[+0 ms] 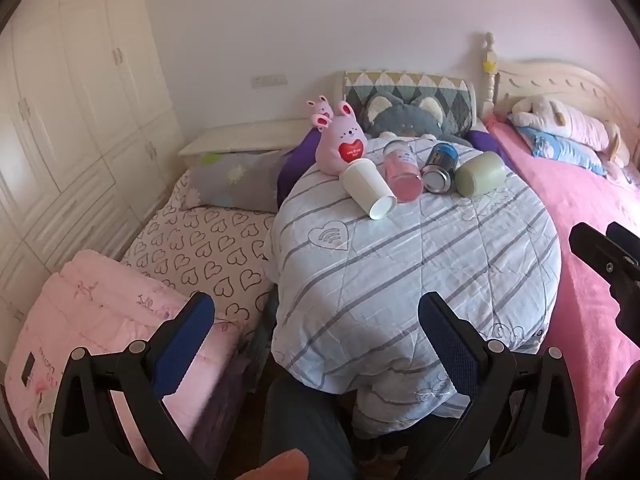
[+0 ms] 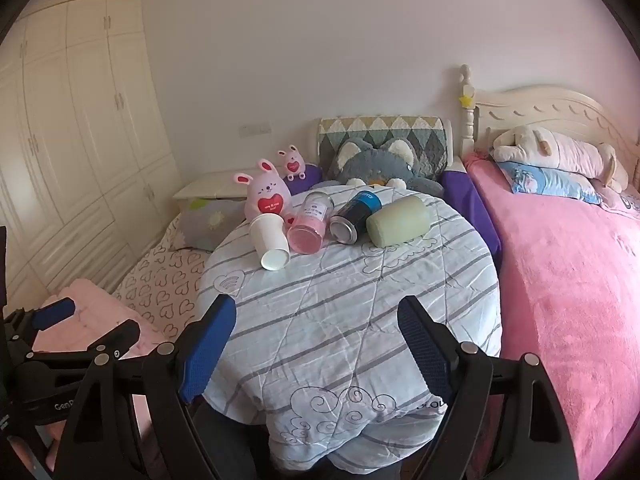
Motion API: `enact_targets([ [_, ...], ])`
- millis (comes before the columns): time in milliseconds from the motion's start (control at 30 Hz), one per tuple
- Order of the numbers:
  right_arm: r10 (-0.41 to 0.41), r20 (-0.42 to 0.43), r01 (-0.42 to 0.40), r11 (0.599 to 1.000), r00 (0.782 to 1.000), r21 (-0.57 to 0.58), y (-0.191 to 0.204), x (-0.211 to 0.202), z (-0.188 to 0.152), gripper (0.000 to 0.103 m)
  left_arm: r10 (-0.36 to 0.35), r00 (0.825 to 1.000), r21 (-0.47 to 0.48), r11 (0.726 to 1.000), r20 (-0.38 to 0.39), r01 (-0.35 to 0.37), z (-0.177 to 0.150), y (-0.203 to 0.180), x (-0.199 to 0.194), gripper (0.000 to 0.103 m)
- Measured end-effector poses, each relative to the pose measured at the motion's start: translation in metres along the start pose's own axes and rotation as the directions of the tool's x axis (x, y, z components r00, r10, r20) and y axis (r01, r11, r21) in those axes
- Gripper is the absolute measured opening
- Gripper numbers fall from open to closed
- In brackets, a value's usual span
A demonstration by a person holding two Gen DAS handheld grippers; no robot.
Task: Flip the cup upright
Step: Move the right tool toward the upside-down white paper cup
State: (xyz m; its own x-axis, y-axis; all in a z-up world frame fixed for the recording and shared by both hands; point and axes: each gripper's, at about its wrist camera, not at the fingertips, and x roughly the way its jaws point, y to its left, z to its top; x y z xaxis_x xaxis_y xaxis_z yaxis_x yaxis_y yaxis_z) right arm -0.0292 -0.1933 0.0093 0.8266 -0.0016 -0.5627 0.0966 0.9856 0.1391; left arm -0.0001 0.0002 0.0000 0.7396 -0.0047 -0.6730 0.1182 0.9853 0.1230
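Four cups lie on their sides in a row at the far edge of a round table covered by a striped quilt (image 1: 420, 272) (image 2: 360, 300). From left: a white paper cup (image 1: 366, 190) (image 2: 270, 242), a clear pink cup (image 1: 401, 170) (image 2: 309, 224), a blue metal can-like cup (image 1: 440, 168) (image 2: 354, 216) and a pale green cup (image 1: 480, 174) (image 2: 397, 220). My left gripper (image 1: 316, 340) is open and empty, near the table's front left edge. My right gripper (image 2: 316, 344) is open and empty, above the table's front. Each gripper also shows at the other view's edge.
A pink bunny plush (image 1: 340, 144) (image 2: 266, 194) sits behind the white cup, with a grey cat plush (image 1: 408, 118) (image 2: 380, 164) behind the row. A pink bed (image 2: 568, 280) lies right, a heart-print bed (image 1: 200, 252) left, white wardrobes (image 1: 72, 100) far left.
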Motion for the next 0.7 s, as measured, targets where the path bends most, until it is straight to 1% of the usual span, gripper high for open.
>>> enact_targets([
  [433,0.001,0.0,-0.001,1.0,1.0,0.0,-0.0005,-0.0008,0.0026,0.084,0.001,1.0,-0.002,1.0,0.002,-0.001,0.0002,0.0,0.0,0.103],
  [667,0.004,-0.004,-0.004,1.0,1.0,-0.008,0.0052,0.0077,0.0036,0.084,0.001,1.0,-0.003,1.0,0.0,-0.001,0.0002,-0.0001,-0.0001,0.103],
  [700,0.006,-0.006,-0.006,1.0,1.0,-0.01,0.0057,0.0082,0.0036,0.084,0.001,1.0,-0.003,1.0,0.0,-0.001,0.0012,0.006,0.003,0.103],
])
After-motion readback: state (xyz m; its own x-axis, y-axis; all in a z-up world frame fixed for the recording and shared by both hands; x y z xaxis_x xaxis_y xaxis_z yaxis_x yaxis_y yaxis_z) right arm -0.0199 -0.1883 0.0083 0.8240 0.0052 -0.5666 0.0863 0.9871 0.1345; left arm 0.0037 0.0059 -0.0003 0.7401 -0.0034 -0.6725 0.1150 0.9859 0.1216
